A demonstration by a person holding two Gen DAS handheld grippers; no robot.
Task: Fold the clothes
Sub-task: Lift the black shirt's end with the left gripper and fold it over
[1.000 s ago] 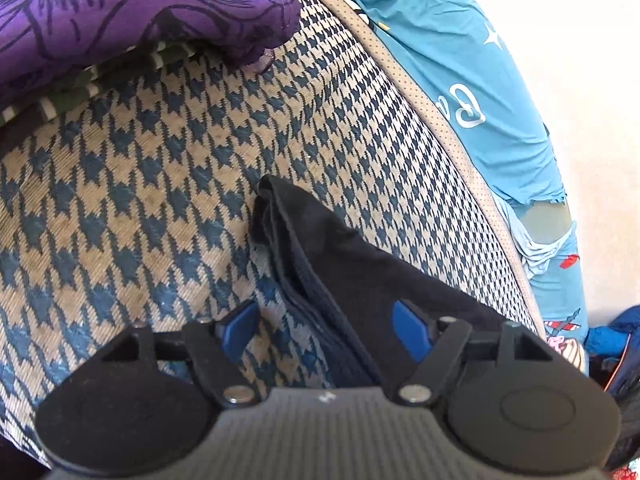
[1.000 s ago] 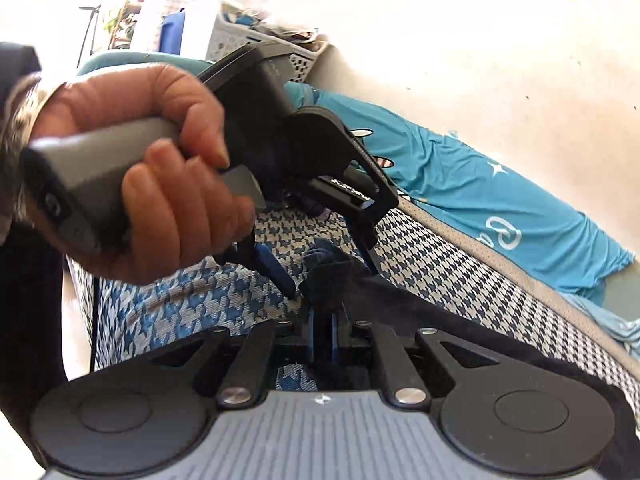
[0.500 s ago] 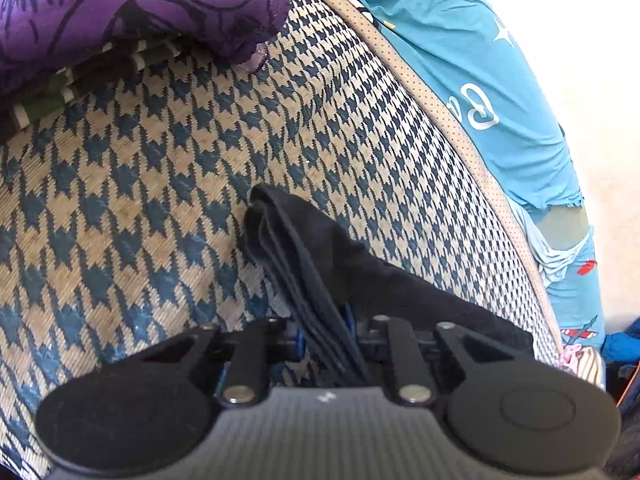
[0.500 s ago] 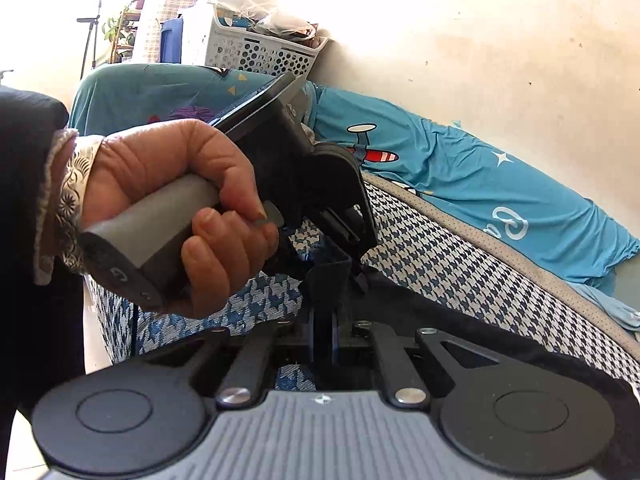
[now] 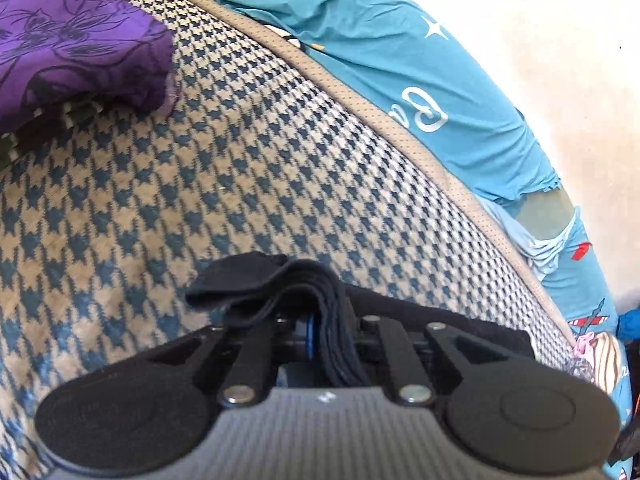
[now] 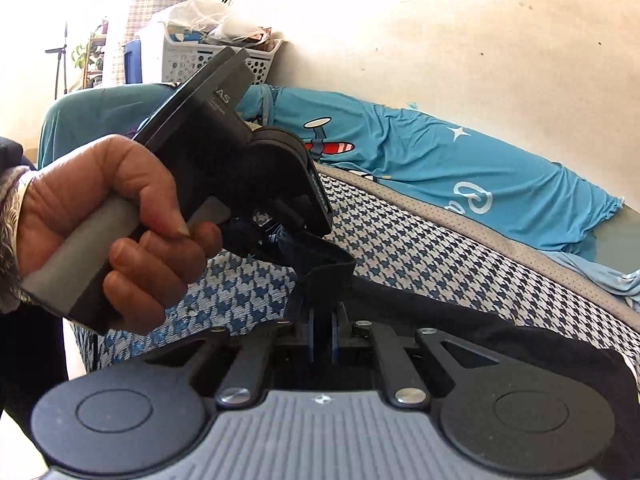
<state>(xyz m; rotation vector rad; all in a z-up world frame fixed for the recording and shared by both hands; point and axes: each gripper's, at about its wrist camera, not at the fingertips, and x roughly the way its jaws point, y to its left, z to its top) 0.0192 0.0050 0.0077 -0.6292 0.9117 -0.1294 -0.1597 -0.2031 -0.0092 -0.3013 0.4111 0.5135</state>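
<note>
**Both grippers pinch the dark garment above the houndstooth cover**

The left gripper (image 5: 329, 332) is clenched on a bunched, layered edge of the dark garment (image 5: 440, 320), whose folds stack between the blue pads and spill forward in a small flap over the houndstooth cover (image 5: 200, 184). The right gripper (image 6: 322, 336) is clamped on another part of the same cloth, with a narrow strip pinched between its pads. In the right wrist view, the person's hand (image 6: 100, 216) grips the left tool's handle just in front of the right gripper, so the two pinch points sit close together along one edge. The rest of the garment trails off to the right across the houndstooth cover, toward its tan border.

This looks like the start of a fold: the edge is gathered and raised slightly off the cover. The next move likely calls for carrying both pinched points together over the garment's body, keeping the edge taut and level so the layers land squarely.

A purple floral cloth (image 5: 72, 40) lies at the far left of the houndstooth cover, and a teal printed sheet (image 5: 400, 60) lies beyond the tan border.
</note>
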